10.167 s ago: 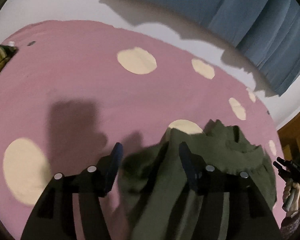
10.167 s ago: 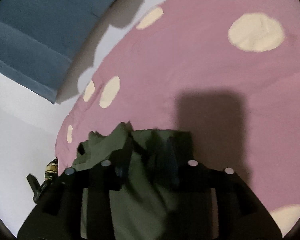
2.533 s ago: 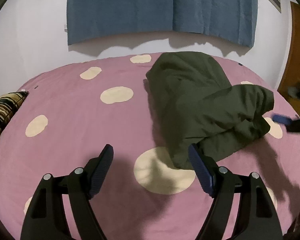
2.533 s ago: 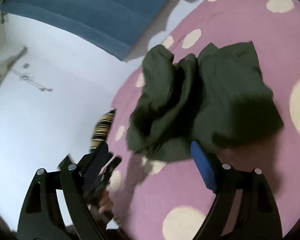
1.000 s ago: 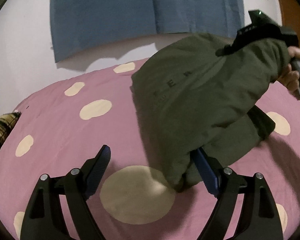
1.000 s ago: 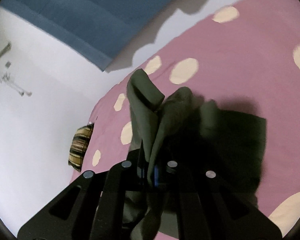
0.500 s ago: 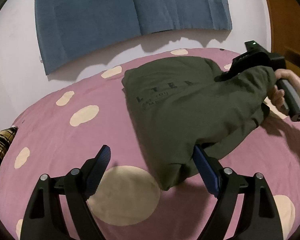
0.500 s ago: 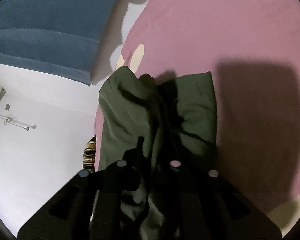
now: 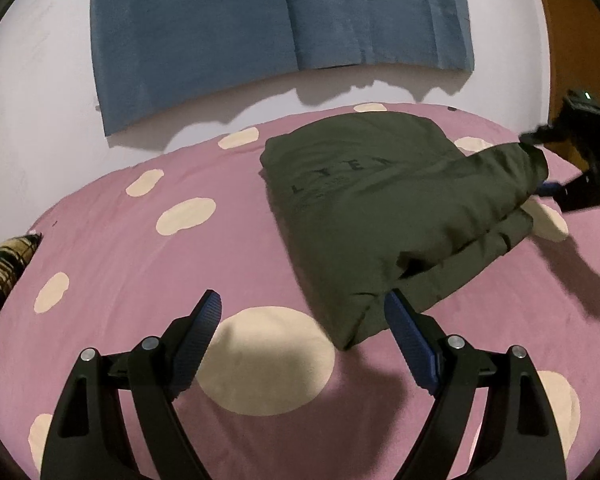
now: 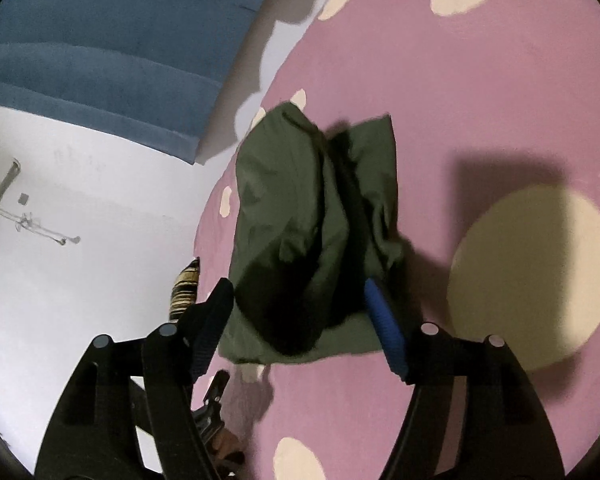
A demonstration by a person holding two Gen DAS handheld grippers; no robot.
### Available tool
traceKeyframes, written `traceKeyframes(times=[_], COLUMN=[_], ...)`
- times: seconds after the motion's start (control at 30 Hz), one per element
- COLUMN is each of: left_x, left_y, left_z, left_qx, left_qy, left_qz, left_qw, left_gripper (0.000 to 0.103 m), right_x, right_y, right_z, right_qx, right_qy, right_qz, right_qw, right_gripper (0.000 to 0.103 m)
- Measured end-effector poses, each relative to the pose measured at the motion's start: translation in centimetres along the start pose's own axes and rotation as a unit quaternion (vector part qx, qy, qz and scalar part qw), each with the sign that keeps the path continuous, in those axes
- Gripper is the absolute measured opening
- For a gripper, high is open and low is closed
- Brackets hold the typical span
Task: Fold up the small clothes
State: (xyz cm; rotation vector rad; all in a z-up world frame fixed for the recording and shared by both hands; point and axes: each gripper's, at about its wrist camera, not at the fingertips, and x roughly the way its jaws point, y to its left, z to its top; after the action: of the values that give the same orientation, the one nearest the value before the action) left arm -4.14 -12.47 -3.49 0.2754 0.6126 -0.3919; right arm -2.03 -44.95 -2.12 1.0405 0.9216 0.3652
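A dark green garment [image 9: 384, 208] with faint lettering lies folded over on the pink bedspread [image 9: 140, 248] with cream dots. My left gripper [image 9: 300, 312] is open and empty, hovering just short of the garment's near corner. My right gripper [image 10: 300, 300] is open; the garment [image 10: 312, 216] lies just beyond and between its fingers. In the left wrist view the right gripper [image 9: 556, 188] shows at the garment's far right end.
A blue curtain [image 9: 268, 20] hangs on the white wall behind the bed. A striped cushion [image 9: 0, 268] lies at the bed's left edge; it also shows in the right wrist view [image 10: 186, 284]. A wooden door [image 9: 580, 40] stands at far right.
My right gripper has let go of the garment and opened. The lifted right side of the garment has dropped flat onto the bed. My left gripper stays open in place.
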Motion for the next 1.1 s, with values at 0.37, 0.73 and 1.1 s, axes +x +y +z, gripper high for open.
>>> traceKeyframes(times=[0.37,0.73,1.1], left_x=[-0.4,3.1,3.9], left_y=[-1.0,-0.2,0.9], left_z=[0.0,0.8,0.8], left_qx=[-0.006,-0.015,-0.015], left_qy=[-0.01,0.028,0.037], left_qz=[-0.036,-0.01,-0.053], left_qw=[0.9993,0.9994,0.9978], left_gripper=[0.083,0.086,0.086], right_x=[2.8,3.5,4.0], right_y=[0.2,0.9,-2.3], right_z=[-0.5,-1.2,-3.3], right_qx=[0.015,-0.006,0.014], right_qy=[0.028,0.021,0.011], right_qz=[0.018,0.008,0.01], right_qw=[0.999,1.0,1.0], right_gripper=[0.05,0.015,0.011])
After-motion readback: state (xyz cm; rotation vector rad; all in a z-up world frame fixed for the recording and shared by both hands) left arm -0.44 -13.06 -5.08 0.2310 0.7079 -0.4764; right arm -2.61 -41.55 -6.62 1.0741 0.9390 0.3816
